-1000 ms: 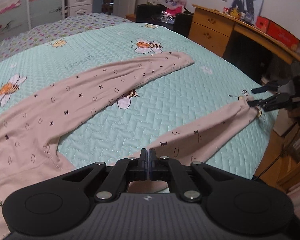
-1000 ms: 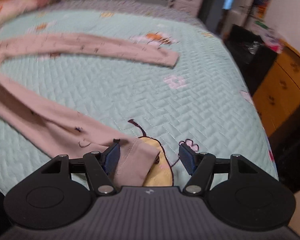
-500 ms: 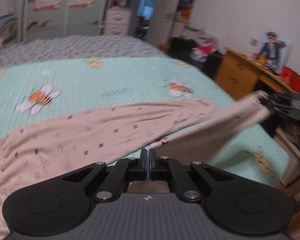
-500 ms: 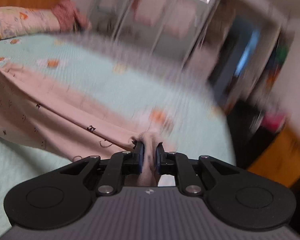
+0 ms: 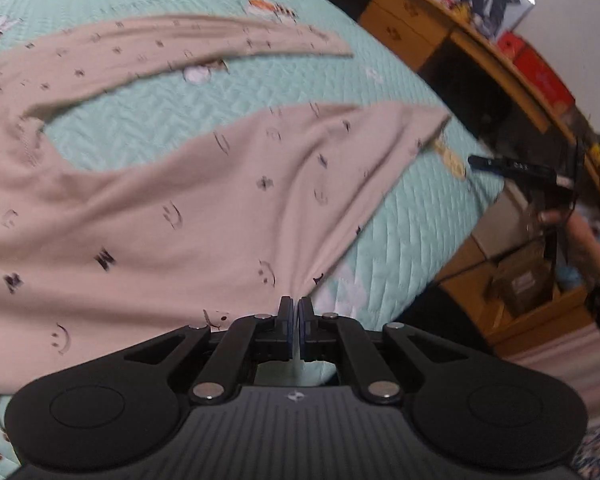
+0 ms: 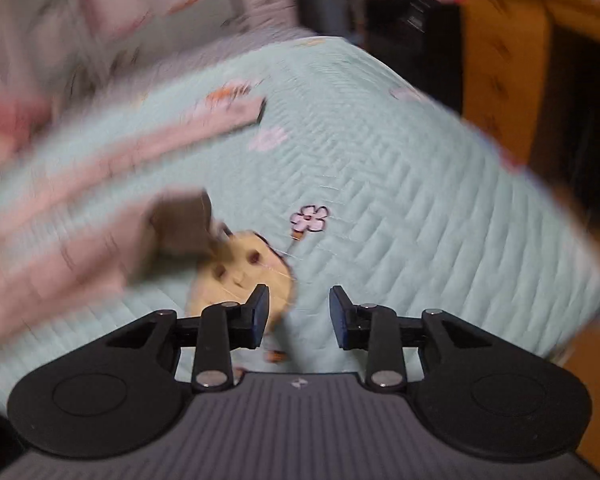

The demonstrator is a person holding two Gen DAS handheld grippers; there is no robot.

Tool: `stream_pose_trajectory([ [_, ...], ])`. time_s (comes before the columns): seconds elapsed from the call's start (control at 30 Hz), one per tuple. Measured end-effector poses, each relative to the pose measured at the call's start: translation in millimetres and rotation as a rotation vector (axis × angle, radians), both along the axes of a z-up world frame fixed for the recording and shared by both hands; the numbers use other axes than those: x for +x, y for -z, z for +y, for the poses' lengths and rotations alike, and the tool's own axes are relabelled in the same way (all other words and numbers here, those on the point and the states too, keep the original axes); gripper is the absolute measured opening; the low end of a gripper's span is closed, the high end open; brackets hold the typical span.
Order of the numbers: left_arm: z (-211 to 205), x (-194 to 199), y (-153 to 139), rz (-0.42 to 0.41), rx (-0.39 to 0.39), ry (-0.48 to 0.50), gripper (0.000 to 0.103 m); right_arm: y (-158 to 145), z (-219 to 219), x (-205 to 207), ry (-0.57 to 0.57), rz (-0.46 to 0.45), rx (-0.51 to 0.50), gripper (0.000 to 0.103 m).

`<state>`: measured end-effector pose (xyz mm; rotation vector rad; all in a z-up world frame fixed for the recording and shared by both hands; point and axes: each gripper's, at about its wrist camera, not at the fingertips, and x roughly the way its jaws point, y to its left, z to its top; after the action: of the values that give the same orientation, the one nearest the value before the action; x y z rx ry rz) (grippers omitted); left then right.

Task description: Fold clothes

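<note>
Pink pyjama trousers printed with smileys and letters lie on the mint quilted bedspread (image 5: 412,216). The far leg (image 5: 220,36) stretches across the back; the near leg (image 5: 260,184) lies spread flat, its cuff (image 5: 428,120) towards the bed's right edge. My left gripper (image 5: 294,312) is shut on the near leg's edge, where creases run into the jaws. My right gripper (image 6: 299,308) hovers over the bedspread (image 6: 380,184) with its jaws opening and nothing between them. The blurred cuff (image 6: 180,220) lies to its left. The left wrist view shows the right gripper (image 5: 476,161) beyond the bed edge, held by a hand (image 5: 580,232).
A wooden desk with drawers (image 5: 416,32) runs along the right of the bed, with a framed picture (image 5: 492,4) and red boxes (image 5: 540,72) on it. A cardboard box (image 5: 524,280) stands on the floor near the bed corner. The right wrist view is smeared.
The right gripper shut on the near leg's cuff, pulled it up taut, then let it go and drew back. The leg now lies flat. The left gripper stayed shut and sank.
</note>
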<state>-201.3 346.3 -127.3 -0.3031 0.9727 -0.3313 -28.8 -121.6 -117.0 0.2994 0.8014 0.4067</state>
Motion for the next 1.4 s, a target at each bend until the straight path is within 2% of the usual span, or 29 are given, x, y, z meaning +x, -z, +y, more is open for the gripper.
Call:
stream_pose_trajectory([
  [0.07,3.5,-1.1,-7.7,-0.018,0.003,-0.025,0.001,8.2,3.4,0.3,0.028,0.083,0.222,0.04],
  [0.1,5.4,-2.1,-10.8,-0.024,-0.003,-0.036,0.001,13.3,9.7,2.8,0.046,0.124,0.301,0.043],
  [0.17,8.6,-4.5,-14.1,-0.028,-0.01,-0.051,0.001,23.1,24.5,10.1,0.09,0.206,0.445,0.055],
  [0.27,11.0,-7.0,-15.0,-0.025,-0.004,-0.065,0.001,33.2,42.4,25.8,0.167,0.277,0.593,0.06],
  [0.33,12.3,-7.2,-11.4,-0.022,0.002,-0.074,0.001,40.3,53.0,36.5,0.225,0.327,0.649,0.063],
  [0.4,13.8,-5.1,-7.5,-0.024,0.016,-0.095,0.001,45.3,64.1,45.6,0.288,0.384,0.618,0.061],
  [0.43,15.7,-3.5,-4.7,-0.018,0.024,-0.111,0.001,43.5,69.0,49.4,0.297,0.382,0.59,0.049],
  [0.47,18.5,-1.7,-1.2,-0.006,0.024,-0.122,0.001,40.1,73.6,52.9,0.297,0.369,0.559,0.027],
  [0.5,21.9,-0.3,2.5,0.01,0.02,-0.13,0.002,36.6,78.2,56.4,0.297,0.355,0.529,0.015],
  [0.53,25.7,1.0,6.3,0.028,0.016,-0.138,0.002,26.0,79.7,55.4,0.272,0.303,0.523,0.01],
  [0.57,29.8,1.1,9.1,0.041,0.005,-0.144,0.002,12.6,80.0,52.7,0.238,0.235,0.526,0.009],
  [0.7,43.1,-4.1,12.3,0.058,-0.037,-0.152,0.004,-41.2,81.1,41.5,0.1,-0.034,0.533,0.009],
  [0.73,44.8,-5.2,13.5,0.063,-0.037,-0.15,0.004,-49.9,78.1,34.8,0.095,-0.078,0.491,0.009],
  [0.77,46.0,-5.4,16.1,0.073,-0.036,-0.149,0.004,-48.8,73.1,33.9,0.111,-0.079,0.437,0.011],
  [0.8,47.7,-5.6,18.5,0.08,-0.043,-0.151,0.004,-36.9,67.8,36.4,0.133,-0.03,0.394,0.013],
  [0.9,52.4,-7.1,22.8,0.095,-0.072,-0.164,0.004,20.4,48.3,44.5,0.252,0.163,0.322,0.029],
  [0.93,52.9,-8.7,21.8,0.097,-0.072,-0.165,0.004,35.4,40.6,41.6,0.285,0.191,0.346,0.027],
  [1.0,52.2,-12.8,18.4,0.096,-0.057,-0.151,0.004,47.7,27.9,27.6,0.314,0.183,0.467,0.032],
  [1.07,52.6,-16.7,14.6,0.089,-0.054,-0.143,0.004,49.8,24.6,17.7,0.321,0.177,0.518,0.043],
  [1.23,69.1,-30.3,5.2,0.058,-0.134,-0.207,0.006,55.8,23.1,3.3,0.353,0.197,0.644,0.057],
  [1.3,76.1,-35.2,2.0,0.049,-0.153,-0.237,0.011,59.7,23.1,-0.5,0.374,0.21,0.697,0.058],
  [1.33,78.6,-36.4,1.1,0.048,-0.156,-0.248,0.017,59.6,25.6,0.8,0.371,0.211,0.687,0.057],
  [1.4,82.1,-37.7,0.7,0.054,-0.147,-0.269,0.018,56.3,33.9,7.8,0.353,0.205,0.629,0.049],
])
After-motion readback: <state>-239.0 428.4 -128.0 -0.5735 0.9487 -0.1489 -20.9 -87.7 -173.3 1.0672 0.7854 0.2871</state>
